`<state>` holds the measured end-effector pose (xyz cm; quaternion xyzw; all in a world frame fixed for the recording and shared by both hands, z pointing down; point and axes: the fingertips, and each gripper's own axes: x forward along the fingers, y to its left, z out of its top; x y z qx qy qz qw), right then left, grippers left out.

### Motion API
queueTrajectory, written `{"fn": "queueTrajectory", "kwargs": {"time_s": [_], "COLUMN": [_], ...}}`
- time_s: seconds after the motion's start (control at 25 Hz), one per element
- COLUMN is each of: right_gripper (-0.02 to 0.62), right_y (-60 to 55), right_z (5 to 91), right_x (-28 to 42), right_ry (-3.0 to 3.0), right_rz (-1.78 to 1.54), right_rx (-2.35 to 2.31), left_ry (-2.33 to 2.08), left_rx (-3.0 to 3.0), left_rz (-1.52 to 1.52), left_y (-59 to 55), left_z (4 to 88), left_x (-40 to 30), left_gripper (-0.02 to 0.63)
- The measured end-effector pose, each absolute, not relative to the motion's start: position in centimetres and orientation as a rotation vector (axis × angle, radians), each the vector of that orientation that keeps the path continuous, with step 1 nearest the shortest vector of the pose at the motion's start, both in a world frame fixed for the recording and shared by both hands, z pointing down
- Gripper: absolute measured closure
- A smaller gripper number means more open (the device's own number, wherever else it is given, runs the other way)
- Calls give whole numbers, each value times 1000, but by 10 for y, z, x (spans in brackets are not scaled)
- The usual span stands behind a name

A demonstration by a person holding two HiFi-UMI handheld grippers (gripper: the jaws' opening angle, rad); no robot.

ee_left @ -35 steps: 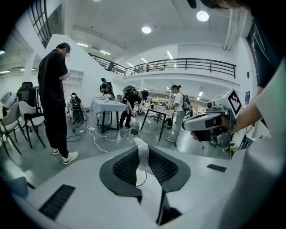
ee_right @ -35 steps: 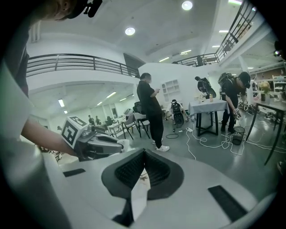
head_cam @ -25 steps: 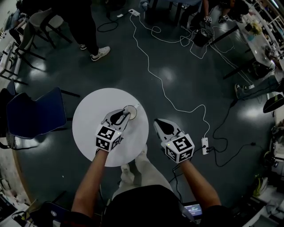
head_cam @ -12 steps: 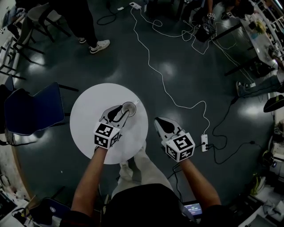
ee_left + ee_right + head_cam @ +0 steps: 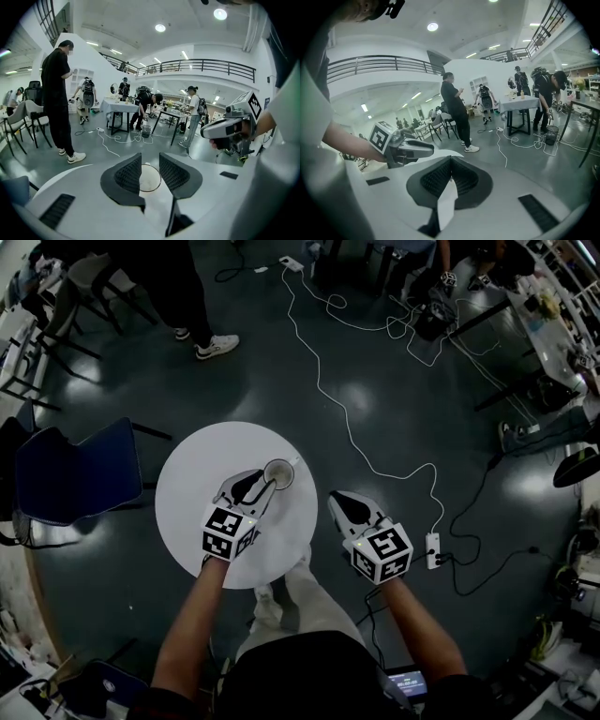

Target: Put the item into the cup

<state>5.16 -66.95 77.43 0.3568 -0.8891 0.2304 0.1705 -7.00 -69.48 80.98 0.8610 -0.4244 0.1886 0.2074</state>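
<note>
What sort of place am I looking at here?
Probably a big open lab or workshop hall: a railed balcony runs overhead, people bend over work tables, and white cables trail across the dark floor.

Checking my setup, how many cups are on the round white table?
1. The cup stands on the table just ahead of the open fingers of the left gripper. None seems hidden.

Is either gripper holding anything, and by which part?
Nothing is held. The fingers of the left gripper have just opened, the cup loose at their tips; the right gripper is shut, empty.
</note>
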Motion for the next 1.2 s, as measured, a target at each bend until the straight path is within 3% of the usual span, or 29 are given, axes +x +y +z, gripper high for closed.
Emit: {"fn": "queueTrajectory", "kwargs": {"time_s": [0.56, 1.2], "right_gripper": [580, 580], "right_y": [-622, -527], "right_z": [698, 610], "right_x": [16, -25], "right_ry": [-2596, -2663], "right_rz": [514, 328], "right_rx": [1026, 1026], "left_ry": [-1202, -1235], "left_rx": [2496, 2615], "left_rz": [467, 287], "left_y": [-629, -515], "left_z": [726, 621], "left_x": [-93, -120], "left_gripper": [583, 589]}}
